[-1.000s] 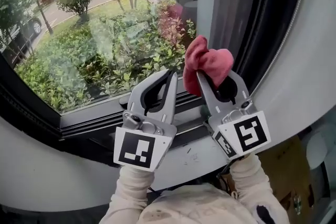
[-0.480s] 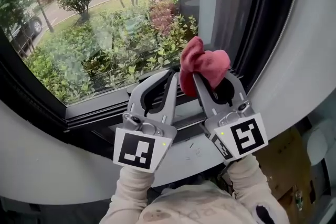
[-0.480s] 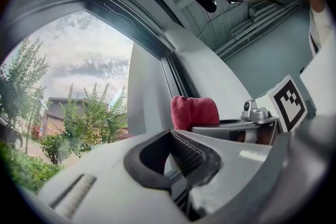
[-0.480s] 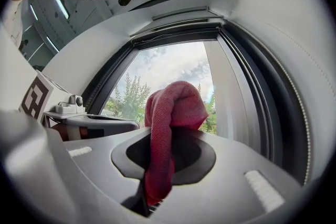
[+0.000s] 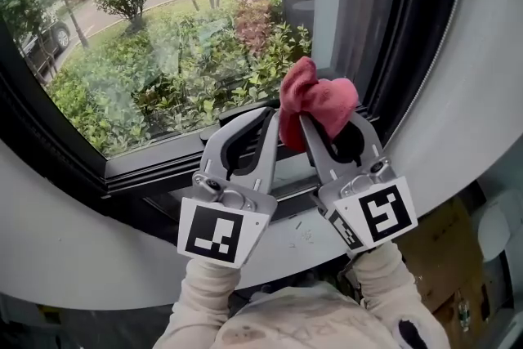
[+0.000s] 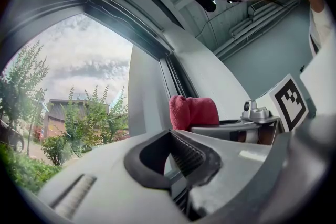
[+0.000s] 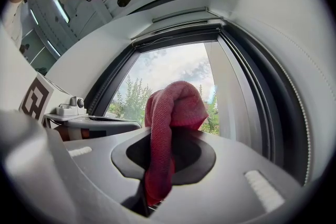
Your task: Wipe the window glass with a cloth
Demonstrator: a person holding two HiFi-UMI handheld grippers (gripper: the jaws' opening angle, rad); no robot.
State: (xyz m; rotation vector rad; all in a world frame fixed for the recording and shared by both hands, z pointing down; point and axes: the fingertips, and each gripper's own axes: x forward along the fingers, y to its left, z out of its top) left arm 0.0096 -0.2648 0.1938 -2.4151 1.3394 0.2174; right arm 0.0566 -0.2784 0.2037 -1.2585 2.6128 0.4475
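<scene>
Right hand-held gripper [image 5: 306, 120]: clenched on the cloth, jaws pointing up and away from the person toward the window.
Cloth [image 5: 319, 98]: red and bunched into a soft wad above the jaw tips. A tail of it is pinched down between the jaws. The wad sticks out ahead of the tips, probably so that fabric rather than metal meets the pane.
Left hand-held gripper [image 5: 268, 117]: jaws closed together with nothing between them. It sits just beside the right one, its tips close to the cloth. It looks parked there, idle, while the right does the wiping.
Arms: both sleeves come up from the bottom of the head view, held close together.
Glass [image 5: 163, 53]: a large pane directly ahead. The cloth is at its lower right corner, near where the bottom and right sides of the frame meet. Whether it actually touches the pane cannot be told.
Frame [image 5: 147, 174]: dark, running along the bottom edge of the pane beneath both tools.
Wall [image 5: 73, 257]: pale and curved, below the frame.
Outside: green shrubs [image 5: 122, 106] seen through the glass, with a road beyond.
Stage: judged to be at one corner of the pane, with most of the glass to the left and above yet to be covered.
</scene>
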